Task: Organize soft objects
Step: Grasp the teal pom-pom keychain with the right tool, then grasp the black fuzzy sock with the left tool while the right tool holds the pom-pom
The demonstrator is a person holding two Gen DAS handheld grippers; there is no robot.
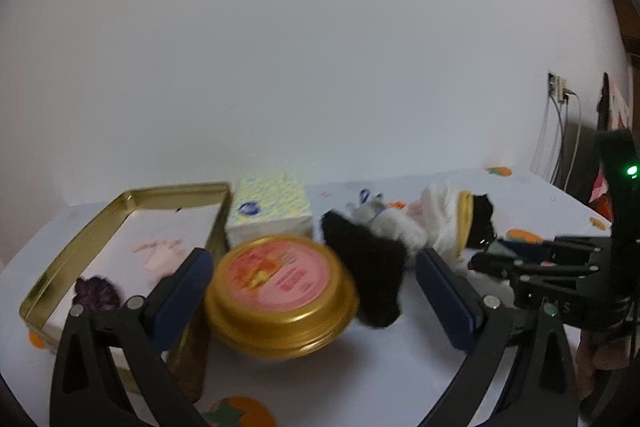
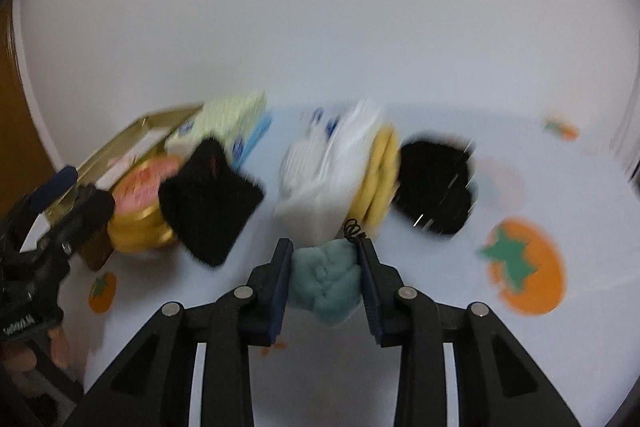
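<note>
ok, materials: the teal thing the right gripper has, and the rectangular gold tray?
Teal lump: looks like plush or soft fabric, matte, puckering between the right gripper pads. Gold tray: likely thin metal, glossy rim with reflections; its white base could be paper or paint.

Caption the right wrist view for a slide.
Right claw clamps a teal plush toy above the persimmon-print tablecloth.

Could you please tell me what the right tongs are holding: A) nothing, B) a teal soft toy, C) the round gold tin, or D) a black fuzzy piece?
B: in the right wrist view the right tongs are closed on a teal soft toy, pinched between both pads.
</note>
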